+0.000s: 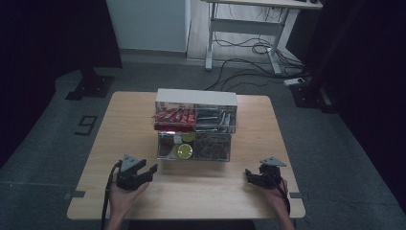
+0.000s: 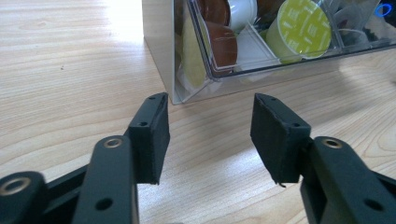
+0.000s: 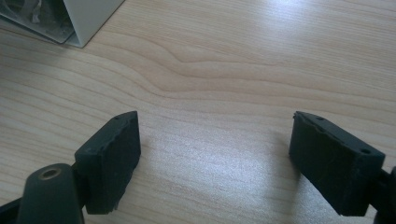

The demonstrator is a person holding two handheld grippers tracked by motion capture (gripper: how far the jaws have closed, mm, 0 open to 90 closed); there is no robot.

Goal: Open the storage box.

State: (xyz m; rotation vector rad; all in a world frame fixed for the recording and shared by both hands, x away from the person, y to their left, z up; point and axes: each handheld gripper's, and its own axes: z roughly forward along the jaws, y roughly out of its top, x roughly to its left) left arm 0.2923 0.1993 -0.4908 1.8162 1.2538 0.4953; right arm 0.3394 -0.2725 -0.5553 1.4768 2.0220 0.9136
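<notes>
On the left side of the wooden table (image 1: 95, 143), the left gripper (image 1: 149, 171) sits in a hand near the front edge. Its two black jaws stand partly apart, and nothing is between them, just bare wood. In the left gripper view, the left gripper (image 2: 210, 135) points at the bottom corner of the clear drawer box (image 2: 196, 70). That corner is at about twelve o'clock from the jaws, near but not touching.

In the middle of the table stands the clear drawer box (image 1: 195, 124) with a white top. From the left gripper it lies at about one o'clock. A yellow-green round pod (image 1: 185, 151) sits in the lower left drawer, with brown pods beside it. In the left gripper view, the yellow-green round pod (image 2: 301, 29) is at about one o'clock.

On the right, the right gripper (image 1: 250, 176) is held in the other hand. Its jaws are wide apart and hold nothing. In the right gripper view, the right gripper (image 3: 215, 154) has a box corner far off at about ten o'clock.
</notes>
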